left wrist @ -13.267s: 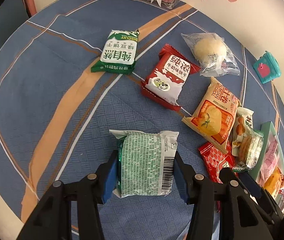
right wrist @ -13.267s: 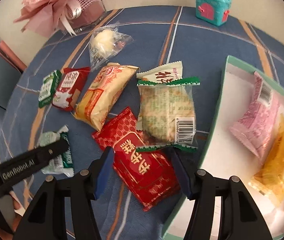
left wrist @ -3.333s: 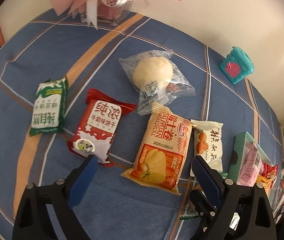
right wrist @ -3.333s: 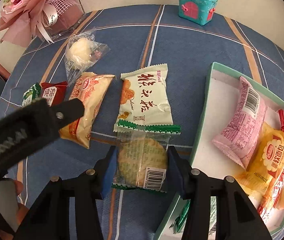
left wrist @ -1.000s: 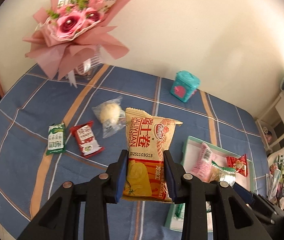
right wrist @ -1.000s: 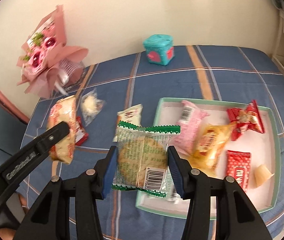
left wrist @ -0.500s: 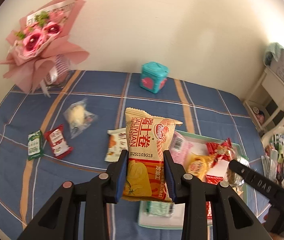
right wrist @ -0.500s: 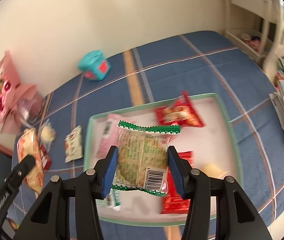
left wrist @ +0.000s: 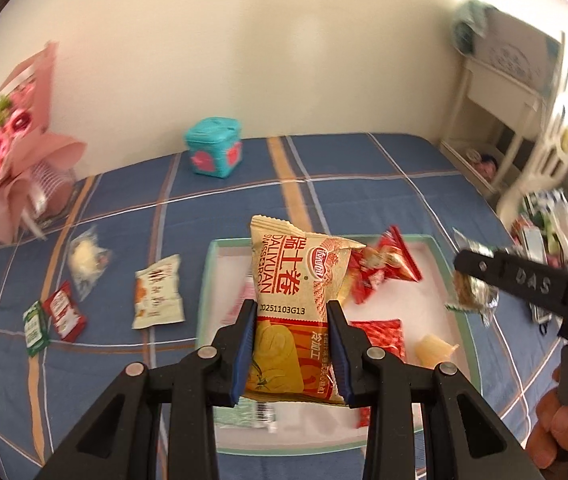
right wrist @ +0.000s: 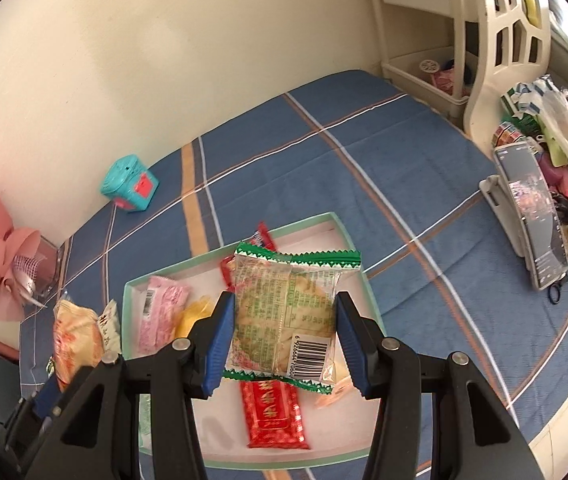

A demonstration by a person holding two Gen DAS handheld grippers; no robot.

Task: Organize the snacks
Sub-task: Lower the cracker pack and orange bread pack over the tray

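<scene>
Snacks clamped in both tilted-down grippers above the tray (left wrist: 203, 292): orange packet (left wrist: 296, 312) left (left wrist: 290, 344), cracker pack (right wrist: 284, 312) right (right wrist: 284, 344).

Home setting, looks like a bedroom or living room. Table covered with a blue plaid cloth (right wrist: 424, 184) pushed against a plain cream wall (left wrist: 243, 40). Pink wrapped flower bouquet (left wrist: 7, 136) at the table's far left, small teal toy-like box (left wrist: 213, 152) near the wall. White plastic shelf unit (right wrist: 496, 28) on the right holding small household odds and ends, plus plastic bags and clutter (right wrist: 556, 128) beside it. Packaged snacks lie loose on the cloth and in a shallow mint-rimmed tray (right wrist: 348, 232). Daylight, domestic clutter, nothing industrial.
</scene>
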